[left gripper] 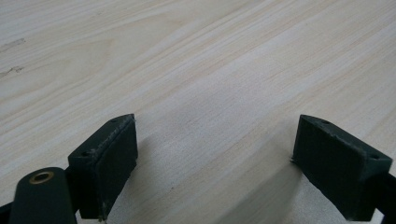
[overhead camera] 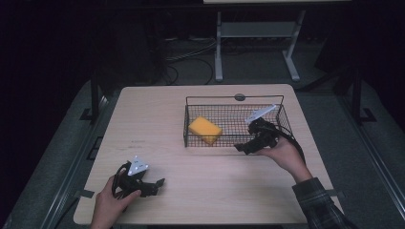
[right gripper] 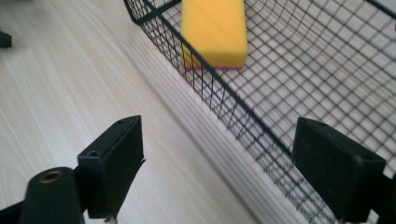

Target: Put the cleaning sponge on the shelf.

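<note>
A yellow rectangular sponge [overhead camera: 205, 130] lies in the black wire-mesh basket [overhead camera: 282, 102] at nine o'clock, while the right gripper [overhead camera: 242, 148], jaws apart, straddles its near rim, seemingly withdrawing; the left gripper [overhead camera: 155, 184] idles, jaws apart.

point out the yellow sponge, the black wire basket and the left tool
yellow rectangular sponge [overhead camera: 205, 130], high view, middle of its top face
black wire mesh basket [overhead camera: 233, 97], high view, far top rim
left tool [overhead camera: 155, 183], high view, between its jaw tips

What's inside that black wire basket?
A yellow sponge lies in the wire basket, toward its left end. The right gripper and hand cover part of the right end, so that corner is hidden.
</note>
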A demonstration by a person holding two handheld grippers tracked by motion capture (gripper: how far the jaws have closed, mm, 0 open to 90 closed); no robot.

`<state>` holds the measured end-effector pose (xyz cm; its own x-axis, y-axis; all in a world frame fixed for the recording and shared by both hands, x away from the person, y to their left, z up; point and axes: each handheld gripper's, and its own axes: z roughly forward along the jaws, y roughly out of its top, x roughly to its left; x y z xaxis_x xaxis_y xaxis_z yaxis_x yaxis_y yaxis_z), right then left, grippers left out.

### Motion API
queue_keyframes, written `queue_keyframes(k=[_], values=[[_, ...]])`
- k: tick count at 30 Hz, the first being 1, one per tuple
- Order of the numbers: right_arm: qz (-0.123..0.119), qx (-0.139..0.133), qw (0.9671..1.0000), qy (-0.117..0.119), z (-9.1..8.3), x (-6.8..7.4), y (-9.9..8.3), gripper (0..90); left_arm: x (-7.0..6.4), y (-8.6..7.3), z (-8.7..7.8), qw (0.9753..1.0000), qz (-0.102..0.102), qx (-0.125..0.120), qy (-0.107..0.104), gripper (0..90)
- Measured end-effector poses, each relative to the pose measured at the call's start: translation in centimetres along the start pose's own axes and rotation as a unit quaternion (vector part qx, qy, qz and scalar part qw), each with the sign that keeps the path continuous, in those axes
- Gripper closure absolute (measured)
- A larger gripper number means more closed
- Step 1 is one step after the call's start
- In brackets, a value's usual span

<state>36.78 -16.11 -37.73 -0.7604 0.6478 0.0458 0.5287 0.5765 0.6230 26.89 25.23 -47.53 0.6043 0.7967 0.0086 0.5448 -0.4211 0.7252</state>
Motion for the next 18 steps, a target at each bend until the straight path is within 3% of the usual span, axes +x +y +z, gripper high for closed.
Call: queue_keyframes(k=[10, 18], values=[[0.020, -0.013, 0.9997, -0.007, -1.2, 0.3, -4.0, 14.6, 0.0, 0.0, 0.0, 1.0000, 0.000, 0.000, 0.000, 12.9], [0.034, -0.018, 0.9987, -0.032, -1.2, 0.8, -8.0, 13.7, 0.0, 0.0, 0.0, 1.0000, 0.000, 0.000, 0.000, 13.0]])
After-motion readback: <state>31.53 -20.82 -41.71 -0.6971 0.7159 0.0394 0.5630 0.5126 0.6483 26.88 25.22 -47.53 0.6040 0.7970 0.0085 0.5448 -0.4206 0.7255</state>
